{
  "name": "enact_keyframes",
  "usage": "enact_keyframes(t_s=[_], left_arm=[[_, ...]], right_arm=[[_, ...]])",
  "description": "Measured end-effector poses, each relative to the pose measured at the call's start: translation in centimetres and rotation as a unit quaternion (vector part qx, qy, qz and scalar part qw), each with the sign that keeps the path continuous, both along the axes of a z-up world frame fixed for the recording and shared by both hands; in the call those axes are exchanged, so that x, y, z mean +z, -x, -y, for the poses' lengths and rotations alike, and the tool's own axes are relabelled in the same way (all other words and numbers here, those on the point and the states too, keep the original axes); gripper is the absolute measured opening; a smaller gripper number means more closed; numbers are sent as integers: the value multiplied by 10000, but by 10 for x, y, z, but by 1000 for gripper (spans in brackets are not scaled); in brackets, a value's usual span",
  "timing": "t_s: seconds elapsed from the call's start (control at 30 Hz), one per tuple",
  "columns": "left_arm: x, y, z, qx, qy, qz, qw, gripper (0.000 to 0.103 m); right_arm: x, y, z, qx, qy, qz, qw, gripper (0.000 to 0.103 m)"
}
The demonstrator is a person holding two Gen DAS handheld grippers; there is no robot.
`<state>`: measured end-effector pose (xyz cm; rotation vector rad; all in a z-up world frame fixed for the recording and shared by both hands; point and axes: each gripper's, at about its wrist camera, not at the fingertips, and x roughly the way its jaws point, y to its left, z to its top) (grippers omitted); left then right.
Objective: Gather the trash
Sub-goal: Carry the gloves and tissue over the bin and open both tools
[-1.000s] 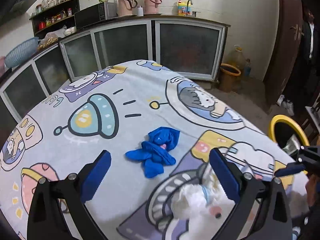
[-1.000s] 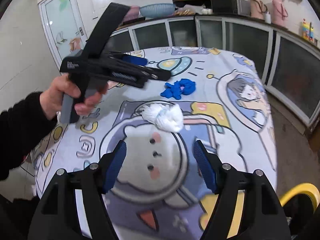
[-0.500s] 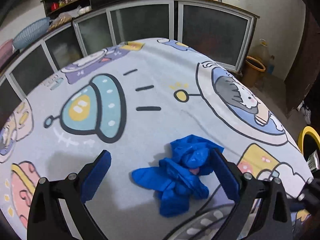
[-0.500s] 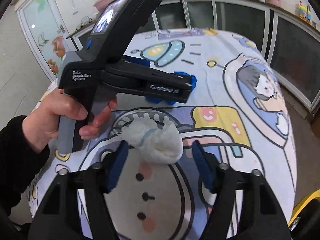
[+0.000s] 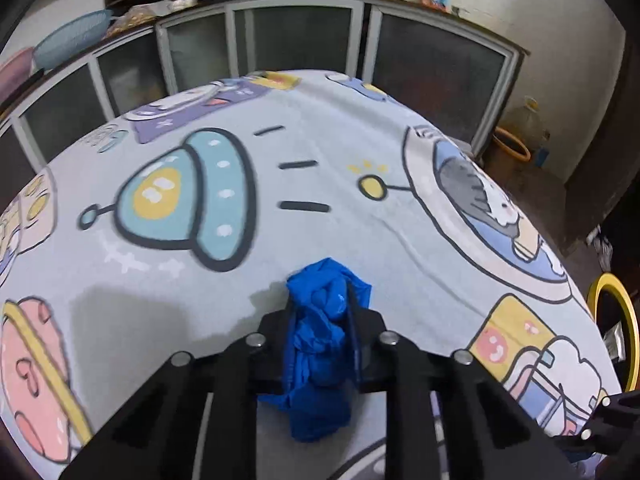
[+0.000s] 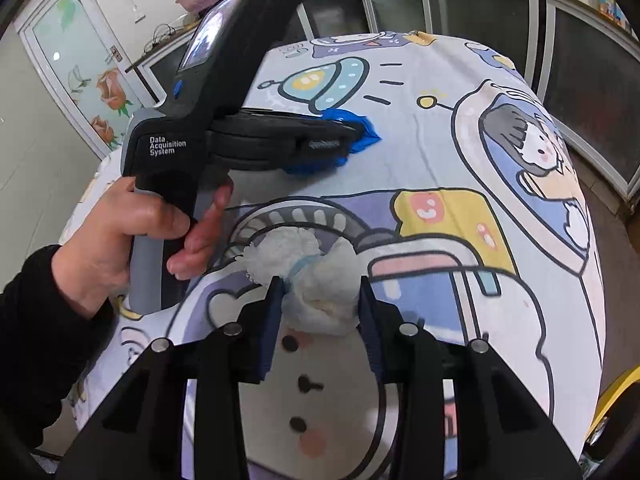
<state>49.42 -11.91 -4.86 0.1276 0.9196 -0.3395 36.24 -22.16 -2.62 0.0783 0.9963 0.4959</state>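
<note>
The round counter (image 5: 360, 128) under its grey cartoon-print cloth carries both pieces of trash, and off its right edge I can see the yellow rim of what I take to be the bin (image 5: 632, 332), so my job now is two clean lifts toward it. My left tool (image 5: 320, 312) is pinched tight on the crumpled blue plastic glove (image 5: 320, 340), which sits deep between the pads with a loose tail hanging below; I judge the hold sound, but I should lift straight up so that tail does not drag on the cloth. My right tool (image 6: 318, 308) brackets the wad of white tissue (image 6: 316, 276), the pads touching its flanks and half drawn in, the wad resting on the counter. It looks soft and springy, so I should squeeze further before rising, keeping the pads low enough to catch the wad's bulk and not its fluffy top.
</note>
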Motion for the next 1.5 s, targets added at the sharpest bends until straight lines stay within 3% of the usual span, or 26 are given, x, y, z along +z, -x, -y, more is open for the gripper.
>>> enact_keyframes(t_s=[0.17,0.4,0.53,0.77,1.13,1.5], left_arm=[[30,32,-20,284,67,380,9989,18],[85,135,-24,578,226,911,9939,18],[101,187,-5,434,363,902,9943,18],[126,258,48,-240,681,1040,9920,18],[154,305,113,-1056,647,1280,9840,18],[151,314,168,-1577,447,1286,9781,18]], right_arm=[[16,24,14,-9,-256,29,9997,35],[30,91,65,-333,-504,43,9982,35],[32,127,104,-885,-572,167,9943,35],[34,180,160,-1661,-784,365,9823,35],[40,220,214,-2248,-918,673,9677,35],[29,239,270,-2847,-985,735,9507,35]])
